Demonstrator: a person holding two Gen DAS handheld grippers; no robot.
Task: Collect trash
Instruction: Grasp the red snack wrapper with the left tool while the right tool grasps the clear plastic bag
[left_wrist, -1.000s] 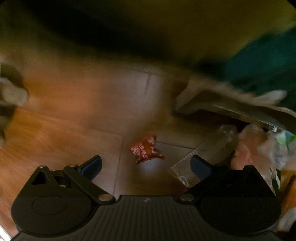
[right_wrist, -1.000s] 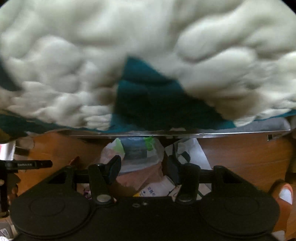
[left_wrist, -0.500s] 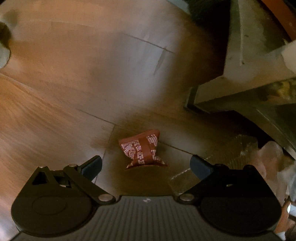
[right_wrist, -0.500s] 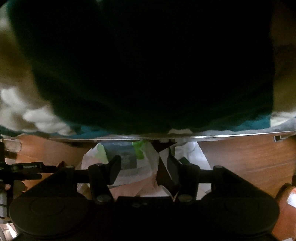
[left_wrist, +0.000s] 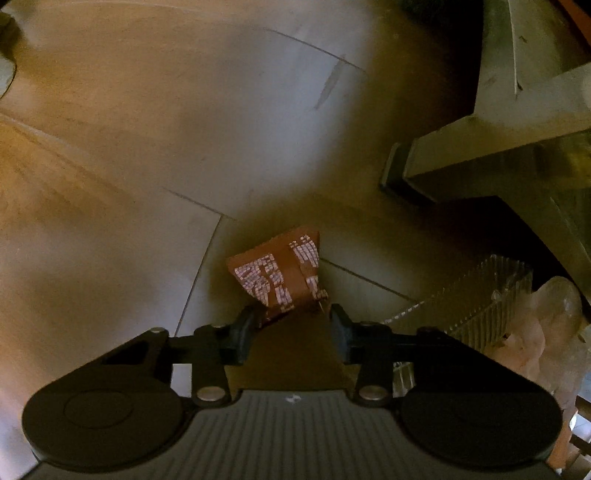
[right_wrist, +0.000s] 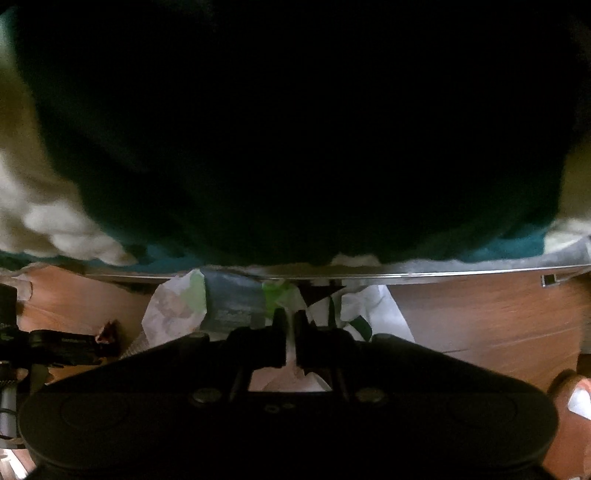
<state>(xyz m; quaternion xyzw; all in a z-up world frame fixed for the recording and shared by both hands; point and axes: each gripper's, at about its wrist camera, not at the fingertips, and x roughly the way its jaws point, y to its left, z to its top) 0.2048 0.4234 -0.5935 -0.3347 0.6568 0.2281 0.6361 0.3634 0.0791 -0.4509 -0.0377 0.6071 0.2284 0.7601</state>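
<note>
dim warm light | dark, blurred upper half in right view | fisheye-bent edges | soft focus

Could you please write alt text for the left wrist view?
The left gripper has its fingers closed around the lower edge of a crumpled red-brown wrapper on the wooden floor. A clear plastic tray lies to the right.

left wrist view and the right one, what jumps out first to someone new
In the left wrist view, a crumpled red-brown wrapper with pale print lies on the wooden floor, its near end between the fingers of the left gripper. In the right wrist view, a dark teal mass fills the top, and the right gripper is nearly closed on white bag plastic.
</note>
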